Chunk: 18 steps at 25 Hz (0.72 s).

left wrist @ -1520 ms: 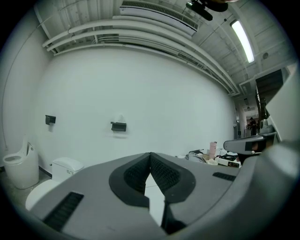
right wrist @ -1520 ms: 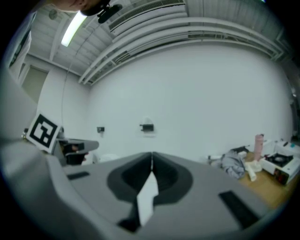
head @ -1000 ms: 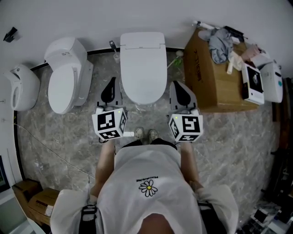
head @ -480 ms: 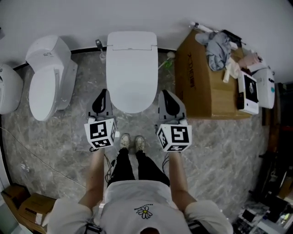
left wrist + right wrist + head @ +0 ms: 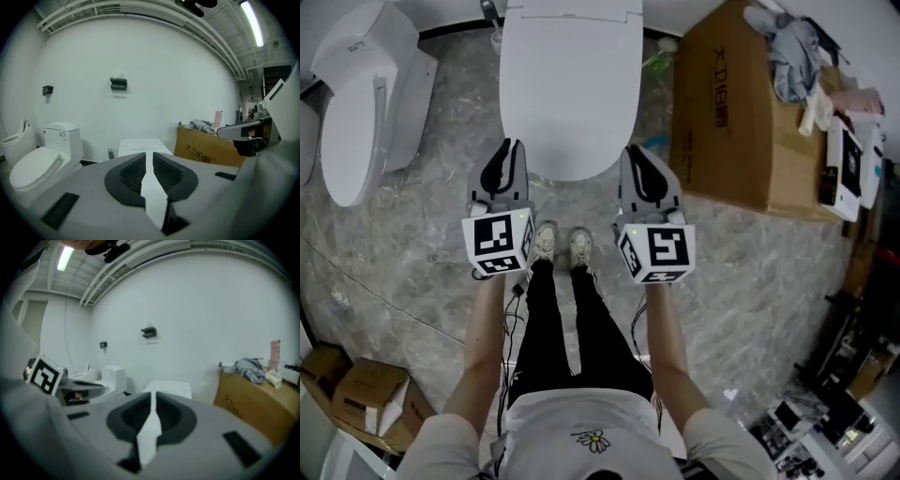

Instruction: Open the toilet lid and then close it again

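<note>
Over the last second both grippers have come down in front of the person and the head has dipped with them, so the toilet lid (image 5: 572, 94) now fills the top of the head view. The left gripper (image 5: 512, 150) sits just off the lid's front-left edge and the right gripper (image 5: 635, 152) just off its front-right edge. Neither seems to touch it. The lid is still down, flat on the toilet, with the person's shoes (image 5: 558, 246) just before its front rim. A cardboard box (image 5: 722, 94) stands beside the toilet on one side and a second toilet (image 5: 361, 103) on the other.

The left gripper's fingers (image 5: 129, 174) have just been opening and stand a slit apart with nothing between them. The right gripper's fingers (image 5: 136, 417) are clenched together and empty.

The step in hand looks like the approach for the lift. To do it well, both sets of fingertips should slip under the lid's front lip at matching spots either side of the middle. They should catch the lid alone and not the seat beneath. The lid should then be raised evenly about its rear hinge so it does not twist. The lid is smooth and rounded, so clenched fingers may slide off it; pinching the lip would call for a wider gap.
</note>
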Each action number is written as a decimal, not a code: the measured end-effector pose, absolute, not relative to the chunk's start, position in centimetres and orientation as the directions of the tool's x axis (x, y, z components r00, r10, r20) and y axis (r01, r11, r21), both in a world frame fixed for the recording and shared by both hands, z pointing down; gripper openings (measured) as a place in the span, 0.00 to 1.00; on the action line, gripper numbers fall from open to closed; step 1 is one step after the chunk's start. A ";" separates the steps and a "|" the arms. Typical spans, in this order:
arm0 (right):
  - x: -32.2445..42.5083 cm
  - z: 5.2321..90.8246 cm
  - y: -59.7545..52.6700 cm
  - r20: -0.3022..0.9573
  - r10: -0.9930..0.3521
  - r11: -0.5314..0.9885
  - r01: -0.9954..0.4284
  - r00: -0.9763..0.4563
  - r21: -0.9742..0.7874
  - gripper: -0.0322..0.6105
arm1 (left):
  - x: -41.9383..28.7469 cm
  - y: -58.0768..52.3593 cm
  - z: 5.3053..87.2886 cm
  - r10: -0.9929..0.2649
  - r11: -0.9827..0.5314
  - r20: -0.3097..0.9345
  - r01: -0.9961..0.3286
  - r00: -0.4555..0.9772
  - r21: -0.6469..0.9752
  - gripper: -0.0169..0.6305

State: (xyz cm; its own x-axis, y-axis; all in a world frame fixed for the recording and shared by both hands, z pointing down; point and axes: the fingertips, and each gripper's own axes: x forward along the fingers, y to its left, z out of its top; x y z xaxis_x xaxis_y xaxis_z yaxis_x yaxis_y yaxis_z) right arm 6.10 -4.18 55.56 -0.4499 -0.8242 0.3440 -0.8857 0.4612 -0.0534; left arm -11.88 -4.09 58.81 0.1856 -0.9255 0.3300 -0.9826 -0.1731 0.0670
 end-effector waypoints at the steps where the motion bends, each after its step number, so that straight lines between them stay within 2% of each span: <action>1: 6.0 57.1 -4.0 0.357 -0.818 0.461 -0.885 -0.451 -0.061 0.10 | -12.0 -3.8 60.2 -0.922 -0.170 0.340 -0.983 0.184 0.070 0.12; 6: 5.3 63.9 -2.4 0.426 -0.779 0.470 -0.878 -0.460 -0.089 0.10 | -12.9 -1.6 66.9 -0.895 -0.152 0.412 -0.986 0.169 0.074 0.13; 9: 5.3 67.5 -1.1 0.470 -0.750 0.477 -0.873 -0.465 -0.102 0.11 | -12.7 -0.2 70.5 -0.870 -0.167 0.457 -0.982 0.188 0.085 0.17; 15: 5.5 73.2 0.8 0.545 -0.694 0.469 -0.870 -0.471 -0.155 0.29 | -11.8 1.4 75.3 -0.836 -0.196 0.509 -0.978 0.205 0.071 0.28; 18: 5.7 75.7 1.5 0.587 -0.661 0.473 -0.867 -0.467 -0.157 0.32 | -11.1 2.0 77.2 -0.818 -0.220 0.533 -0.974 0.216 0.057 0.35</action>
